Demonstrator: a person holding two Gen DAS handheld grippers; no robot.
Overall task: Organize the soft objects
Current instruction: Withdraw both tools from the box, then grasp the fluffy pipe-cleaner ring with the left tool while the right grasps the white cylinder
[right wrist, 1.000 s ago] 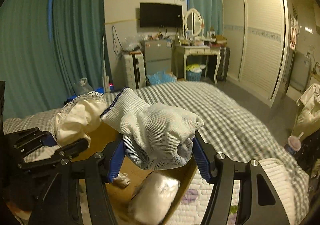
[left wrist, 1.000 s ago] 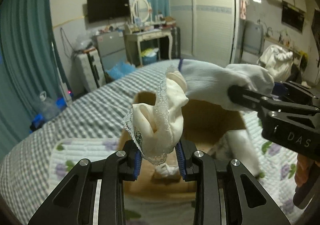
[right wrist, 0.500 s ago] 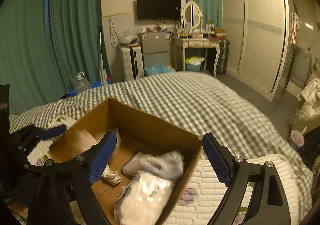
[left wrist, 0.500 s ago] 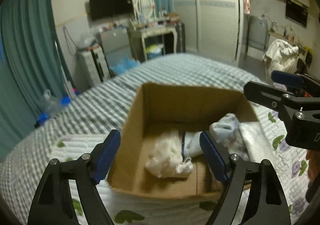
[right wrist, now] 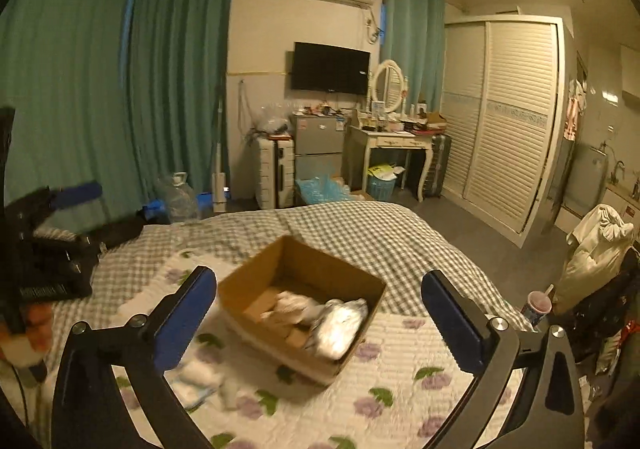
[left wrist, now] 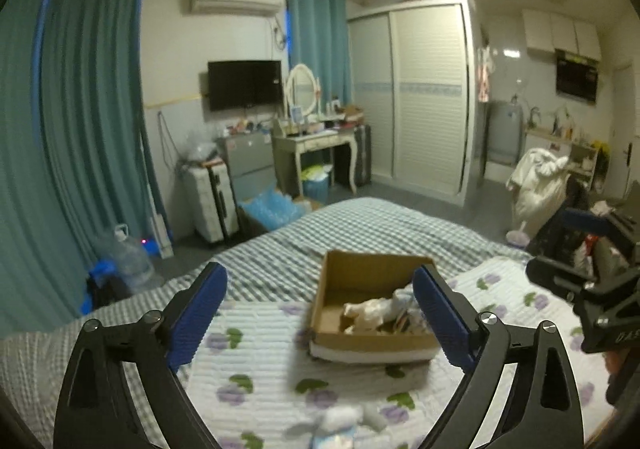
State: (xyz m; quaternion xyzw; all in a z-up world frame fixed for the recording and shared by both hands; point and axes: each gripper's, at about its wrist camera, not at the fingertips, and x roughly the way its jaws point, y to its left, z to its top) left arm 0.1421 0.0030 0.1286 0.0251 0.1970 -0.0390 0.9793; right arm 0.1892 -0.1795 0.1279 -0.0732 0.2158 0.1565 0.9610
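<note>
An open cardboard box sits on the bed and shows in the right wrist view too. Several soft items lie inside it, cream and white cloth plus a pale wrapped bundle. A small white and blue soft item lies on the quilt in front of the box, also in the right wrist view. My left gripper is open and empty, raised well back from the box. My right gripper is open and empty, also raised back from the box.
The floral quilt covers the near part of the bed, over a checked sheet. Beyond the bed stand a dressing table, a suitcase, a water jug and a wardrobe. Clothes are piled at the right.
Both grippers let go of their cloth items into the box, opened wide, then drew up and back from the box, which looks smaller now.
</note>
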